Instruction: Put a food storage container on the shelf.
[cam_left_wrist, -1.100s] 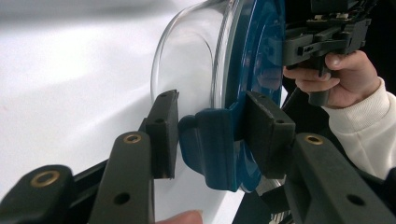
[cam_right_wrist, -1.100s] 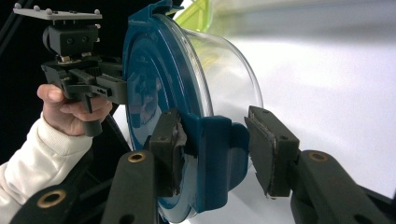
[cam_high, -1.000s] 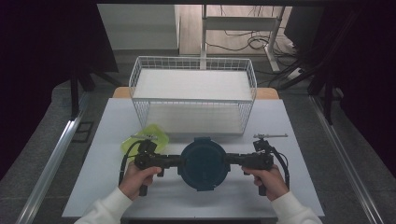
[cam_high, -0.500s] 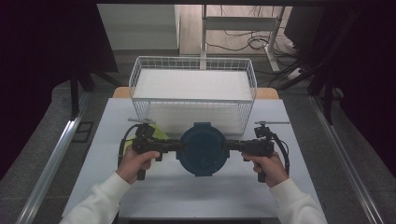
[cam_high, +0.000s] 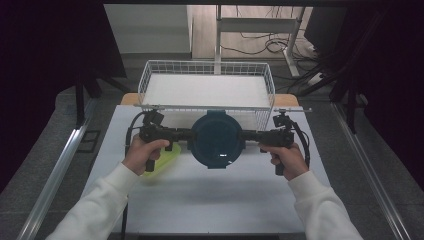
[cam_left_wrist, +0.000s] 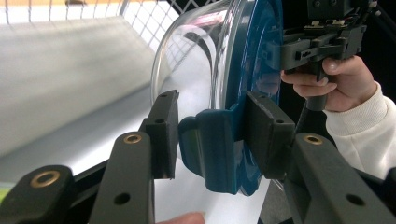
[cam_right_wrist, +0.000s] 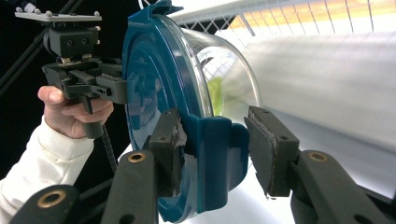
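Bowl (cam_high: 216, 140), clear glass under a round blue lid (cam_high: 215, 131), held up between two hand-held grippers, level with the near rim of a white wire basket (cam_high: 207, 67) and above a white table (cam_high: 210, 200). Seen from above with the lid facing up.

Left gripper (cam_high: 186, 134) reaching in from the left side of the high view, gripped by the person's left hand (cam_high: 142, 154). Jaws part-way closed around a blue latch tab (cam_left_wrist: 212, 149) on the lid's edge: one pad against the lid's outer face, the other just beside the tab on the glass side, a thin gap showing there. Firm clamping not possible to tell.

Right gripper (cam_high: 247, 135) reaching in from the opposite side, gripped by the right hand (cam_high: 287, 159). Jaws likewise part-way closed around a second latch tab (cam_right_wrist: 215, 158): one pad touching the lid's face, the other standing apart from the tab.

Yellow-green thing (cam_high: 162, 162) lying on the table below the left hand, partly hidden by it.

White sleeves entering from the bottom edge. Black cables looping from both grippers. Dark floor and a table frame beyond the basket.
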